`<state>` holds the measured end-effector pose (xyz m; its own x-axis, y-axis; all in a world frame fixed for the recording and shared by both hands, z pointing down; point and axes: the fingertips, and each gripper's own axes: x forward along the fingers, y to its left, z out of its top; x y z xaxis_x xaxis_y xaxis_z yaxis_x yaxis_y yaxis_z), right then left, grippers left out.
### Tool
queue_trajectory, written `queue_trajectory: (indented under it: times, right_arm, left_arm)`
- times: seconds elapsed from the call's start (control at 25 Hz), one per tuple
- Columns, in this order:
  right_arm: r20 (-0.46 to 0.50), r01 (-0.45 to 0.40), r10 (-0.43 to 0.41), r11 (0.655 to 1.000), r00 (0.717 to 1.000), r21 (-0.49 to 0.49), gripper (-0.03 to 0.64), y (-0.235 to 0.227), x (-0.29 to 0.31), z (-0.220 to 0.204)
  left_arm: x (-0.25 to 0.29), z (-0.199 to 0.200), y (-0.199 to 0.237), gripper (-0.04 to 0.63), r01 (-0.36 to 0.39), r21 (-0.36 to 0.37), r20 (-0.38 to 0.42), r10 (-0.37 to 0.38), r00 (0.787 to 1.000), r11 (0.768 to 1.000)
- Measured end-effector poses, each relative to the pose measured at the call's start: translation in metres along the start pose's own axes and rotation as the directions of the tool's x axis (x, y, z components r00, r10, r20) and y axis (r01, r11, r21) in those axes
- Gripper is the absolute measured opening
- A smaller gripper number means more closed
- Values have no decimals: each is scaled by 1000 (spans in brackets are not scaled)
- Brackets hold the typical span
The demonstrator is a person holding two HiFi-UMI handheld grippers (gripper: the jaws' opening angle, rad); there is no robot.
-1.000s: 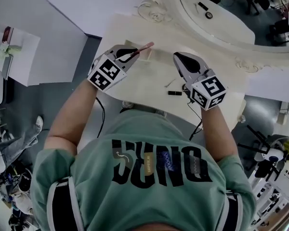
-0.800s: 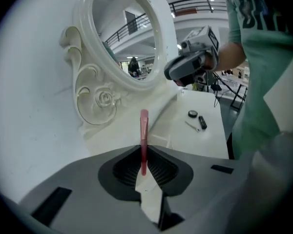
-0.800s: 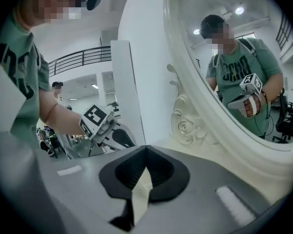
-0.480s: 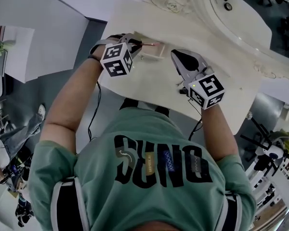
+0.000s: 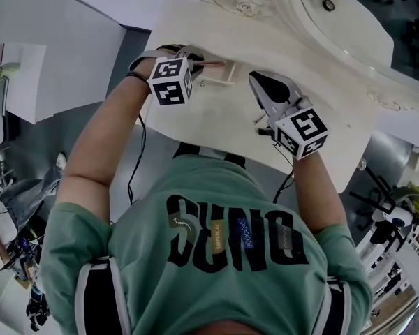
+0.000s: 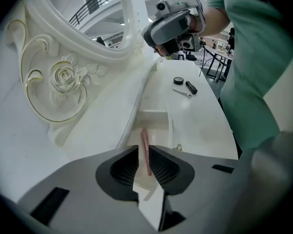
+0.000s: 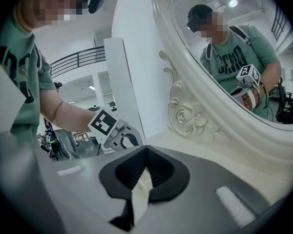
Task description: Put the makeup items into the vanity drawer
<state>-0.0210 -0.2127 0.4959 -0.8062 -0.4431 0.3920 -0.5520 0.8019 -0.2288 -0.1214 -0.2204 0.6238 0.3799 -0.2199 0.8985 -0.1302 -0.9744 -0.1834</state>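
A slim pink makeup stick (image 6: 145,145) stands tilted in the open vanity drawer (image 6: 154,121), its lower end between the pads of my left gripper (image 6: 143,152). The jaws have just been opening, and a gap shows beside the stick. In the head view the left gripper (image 5: 199,63) hangs over the drawer (image 5: 222,75) at the vanity's left. My right gripper (image 5: 260,82) hovers over the tabletop to the right, shut and empty (image 7: 145,152). A round black compact (image 6: 178,80), a black tube (image 6: 191,87) and a thin silver item (image 6: 183,93) lie on the top beyond the drawer.
The cream vanity top (image 5: 216,121) backs onto an ornate oval mirror (image 5: 335,26) with a carved rose frame (image 6: 63,79). My torso stands against the vanity's front edge. A white side table (image 5: 14,75) stands on the floor at the left.
My left gripper has come down over the drawer and rolled, so the pink stick now points into it. The right gripper has sunk a little toward the tabletop.
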Motion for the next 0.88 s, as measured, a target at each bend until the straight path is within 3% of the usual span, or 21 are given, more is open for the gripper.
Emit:
queue_trajectory:
  times: [0.2,0.32,0.4,0.56,0.88]
  right_arm:
    - [6,12,-12,1000,1000,-1,9,0,-10,2]
    - [22,22,-22,1000,1000,6,9,0,-23,8]
    - [39,33,-33,999,999,10,9,0,-36,15]
    - [82,68,-69,998,994,5,9,0,-75,32]
    - [188,154,-148,988,971,-21,9,-3,-173,71]
  left_arm:
    - [-12,7,7,72,-38,-23,28,38,999,999]
    - [-37,31,9,72,-57,-103,144,72,987,993]
    - [-60,53,5,72,-47,-177,257,92,962,983]
    - [-109,98,-8,72,-10,-289,448,145,883,957]
    - [-188,187,-30,27,83,-419,696,262,669,904]
